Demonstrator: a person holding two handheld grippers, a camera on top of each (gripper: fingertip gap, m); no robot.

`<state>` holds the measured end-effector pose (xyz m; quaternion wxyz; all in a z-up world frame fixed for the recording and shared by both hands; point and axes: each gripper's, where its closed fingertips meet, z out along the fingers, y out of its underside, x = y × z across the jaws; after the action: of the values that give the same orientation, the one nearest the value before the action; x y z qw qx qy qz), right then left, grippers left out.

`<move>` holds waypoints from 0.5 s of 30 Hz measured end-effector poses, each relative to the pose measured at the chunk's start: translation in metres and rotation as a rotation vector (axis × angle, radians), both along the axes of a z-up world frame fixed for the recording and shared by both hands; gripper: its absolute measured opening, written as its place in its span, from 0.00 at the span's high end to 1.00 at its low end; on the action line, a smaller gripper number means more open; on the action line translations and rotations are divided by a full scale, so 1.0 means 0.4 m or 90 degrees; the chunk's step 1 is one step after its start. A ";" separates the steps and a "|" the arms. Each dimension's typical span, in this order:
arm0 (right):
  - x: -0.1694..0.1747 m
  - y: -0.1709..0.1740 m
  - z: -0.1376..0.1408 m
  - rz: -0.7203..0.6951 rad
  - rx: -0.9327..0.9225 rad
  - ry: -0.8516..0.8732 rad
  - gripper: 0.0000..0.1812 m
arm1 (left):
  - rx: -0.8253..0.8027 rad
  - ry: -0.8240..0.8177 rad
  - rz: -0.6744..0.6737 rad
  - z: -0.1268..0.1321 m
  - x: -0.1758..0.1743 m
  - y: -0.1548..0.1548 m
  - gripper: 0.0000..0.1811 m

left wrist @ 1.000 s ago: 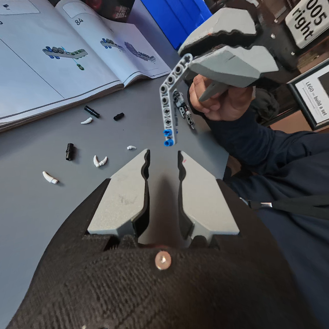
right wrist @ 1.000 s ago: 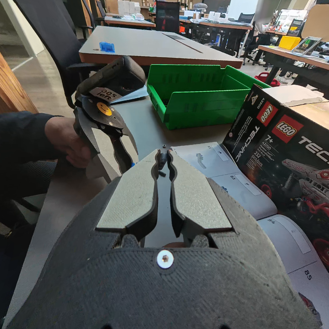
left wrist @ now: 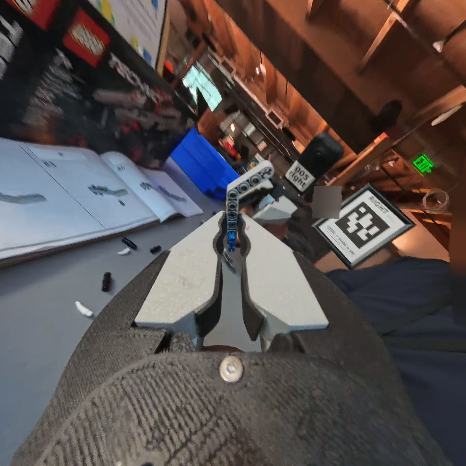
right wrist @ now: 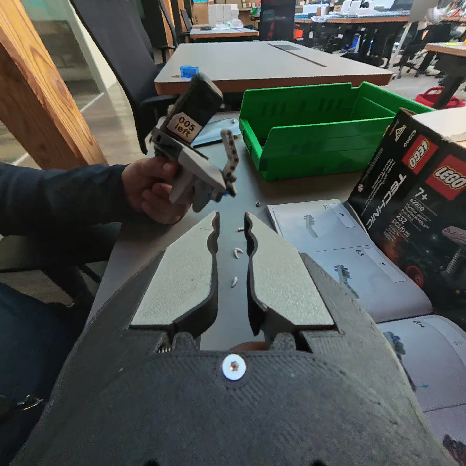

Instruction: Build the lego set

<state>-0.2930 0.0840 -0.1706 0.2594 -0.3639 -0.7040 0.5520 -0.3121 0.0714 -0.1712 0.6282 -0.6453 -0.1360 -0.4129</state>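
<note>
The left gripper [left wrist: 231,222] pinches the grey bent beam [left wrist: 233,201] near its lower end, jaws pressed on both flanks, holding it in the air above the tabletop [left wrist: 50,290] near the edge on the person's side. The right gripper [right wrist: 232,219] has its jaws spread and empty, apart from the beam, over loose white teeth [right wrist: 237,252]. The beam's long arm runs roughly upright from the jaws; its short arm kinks off at the top, toward the right gripper in the left wrist view. A blue pin [left wrist: 231,242] sits at the bottom end, just below the pinch. The step in hand looks like steadying the beam so the right gripper can fetch the next part, probably a black pin [left wrist: 106,281] on the tabletop near the open manual [left wrist: 63,201]. To do it well, keep the hole faces turned toward the incoming part, hold the pinch clear of the target hole, and press the pin in square so the beam does not pivot.
</note>
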 end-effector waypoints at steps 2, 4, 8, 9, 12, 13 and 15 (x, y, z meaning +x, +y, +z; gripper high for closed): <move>0.007 -0.018 -0.015 0.027 -0.018 -0.033 0.89 | 0.007 0.076 0.108 0.006 -0.051 -0.008 0.97; 0.012 -0.035 -0.026 0.047 -0.034 -0.058 0.85 | -0.043 0.302 0.262 -0.014 -0.102 -0.021 0.97; 0.016 -0.056 -0.032 0.070 -0.064 -0.087 0.78 | -0.150 0.879 0.422 -0.043 -0.105 -0.044 0.97; 0.014 -0.058 -0.033 0.071 -0.066 -0.089 0.78 | -0.163 1.009 0.440 -0.050 -0.097 -0.042 0.97; 0.011 -0.068 -0.044 0.068 -0.029 -0.076 0.79 | -0.131 1.235 0.474 -0.057 -0.054 -0.026 0.97; 0.007 -0.068 -0.052 0.057 -0.001 -0.067 0.80 | -0.120 1.269 0.481 -0.059 -0.043 -0.021 0.97; 0.000 -0.065 -0.064 0.031 0.062 -0.042 0.84 | -0.118 1.321 0.497 -0.057 -0.037 -0.017 0.98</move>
<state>-0.2931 0.0580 -0.1961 0.2404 -0.3514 -0.7469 0.5108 -0.3270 0.0646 -0.1939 0.4734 -0.6347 0.2313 0.5652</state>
